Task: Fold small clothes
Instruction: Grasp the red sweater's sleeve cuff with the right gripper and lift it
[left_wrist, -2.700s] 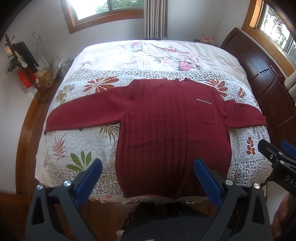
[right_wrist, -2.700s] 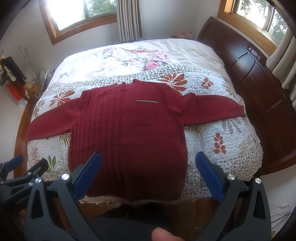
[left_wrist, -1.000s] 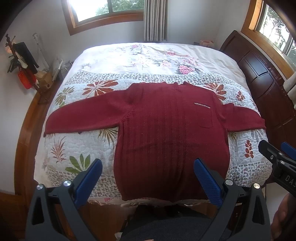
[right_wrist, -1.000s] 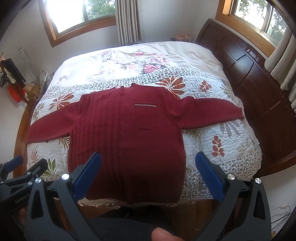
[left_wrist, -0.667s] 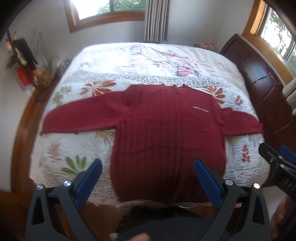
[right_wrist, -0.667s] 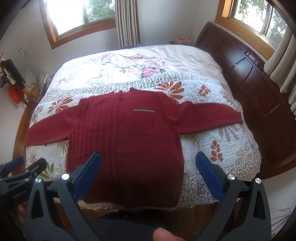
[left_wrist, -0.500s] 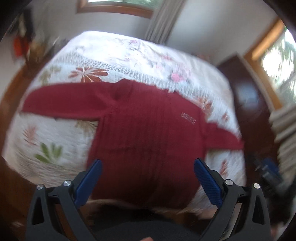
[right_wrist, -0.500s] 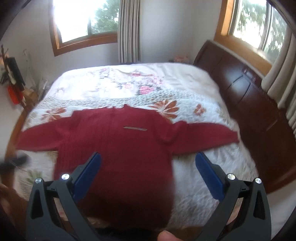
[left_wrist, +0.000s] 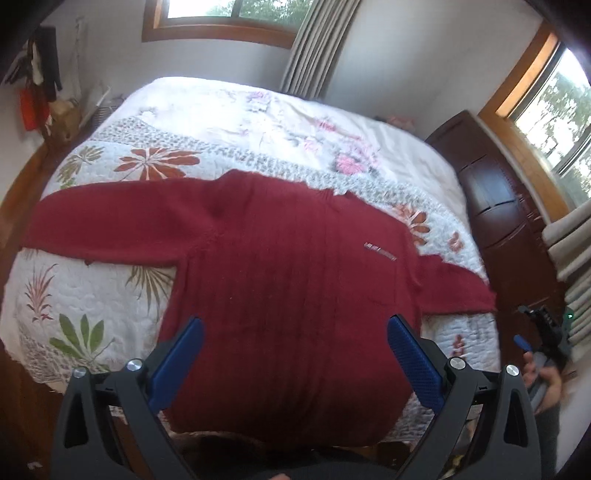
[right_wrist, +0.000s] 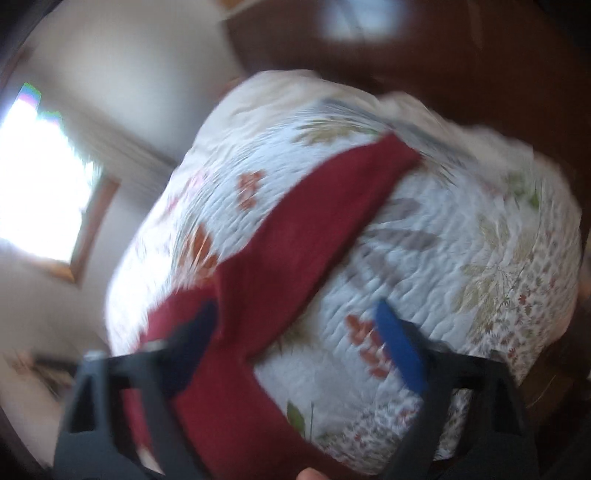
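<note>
Red knit sweater (left_wrist: 280, 280): flat, face up on floral quilt (left_wrist: 85, 295), sleeves spread sideways, hem at near bed edge. Left gripper (left_wrist: 293, 354): spread wide, empty, above the hem. Right gripper (right_wrist: 301, 343): spread wide, empty, over the right sleeve (right_wrist: 317, 229); view blurred. Open quilt beyond the collar; dark wooden headboard (left_wrist: 506, 206) beside right sleeve. Chest pocket strip (left_wrist: 380, 252): unreadable

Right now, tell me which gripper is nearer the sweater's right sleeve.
Right. The right gripper hangs open just above the right sleeve, near its armpit. The left gripper, also open, hangs over the sweater's hem, farther off.
</note>
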